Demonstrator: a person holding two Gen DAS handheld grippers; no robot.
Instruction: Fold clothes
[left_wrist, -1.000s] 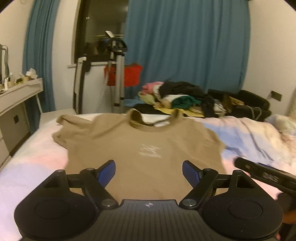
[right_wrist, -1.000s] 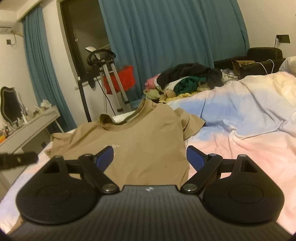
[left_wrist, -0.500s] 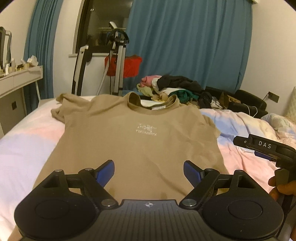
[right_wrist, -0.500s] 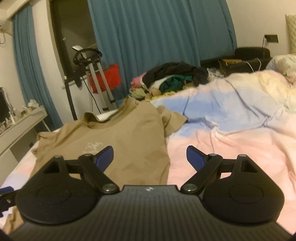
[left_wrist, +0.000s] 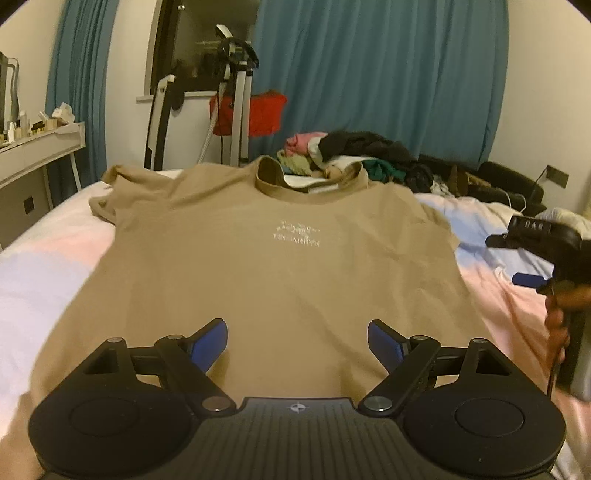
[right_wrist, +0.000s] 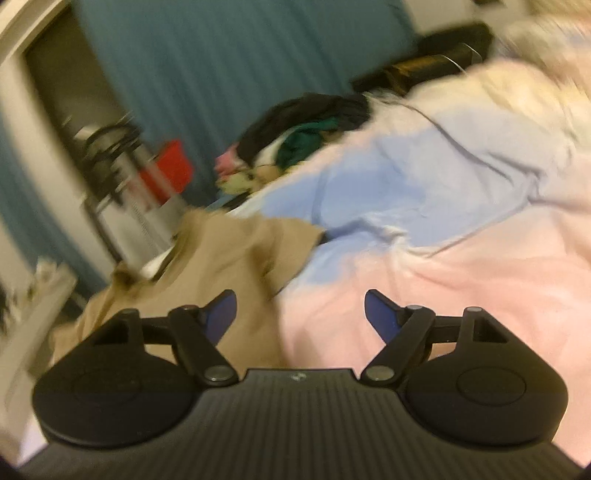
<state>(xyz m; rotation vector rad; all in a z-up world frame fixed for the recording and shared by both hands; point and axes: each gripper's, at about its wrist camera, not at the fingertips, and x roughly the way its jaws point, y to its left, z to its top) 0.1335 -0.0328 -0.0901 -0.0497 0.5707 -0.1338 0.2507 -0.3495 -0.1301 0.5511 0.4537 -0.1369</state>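
A tan T-shirt (left_wrist: 280, 266) with a small white chest print lies flat and face up on the bed, collar at the far end. My left gripper (left_wrist: 297, 338) is open and empty, low over the shirt's near hem. My right gripper (right_wrist: 300, 314) is open and empty; its view is blurred and tilted, and it hovers over the shirt's right edge (right_wrist: 236, 258) and the pink bedding. The right gripper also shows in the left wrist view (left_wrist: 543, 251), to the right of the shirt beside its right sleeve.
The bed (left_wrist: 48, 258) has a pink and blue cover. A pile of mixed clothes (left_wrist: 351, 155) lies beyond the collar. A stand with a red item (left_wrist: 240, 110) is by the blue curtains. A white dresser (left_wrist: 33, 155) stands at left.
My left gripper has moved lower and closer over the shirt's hem. My right gripper has swung right and tilted, off the shirt's body toward its right side.
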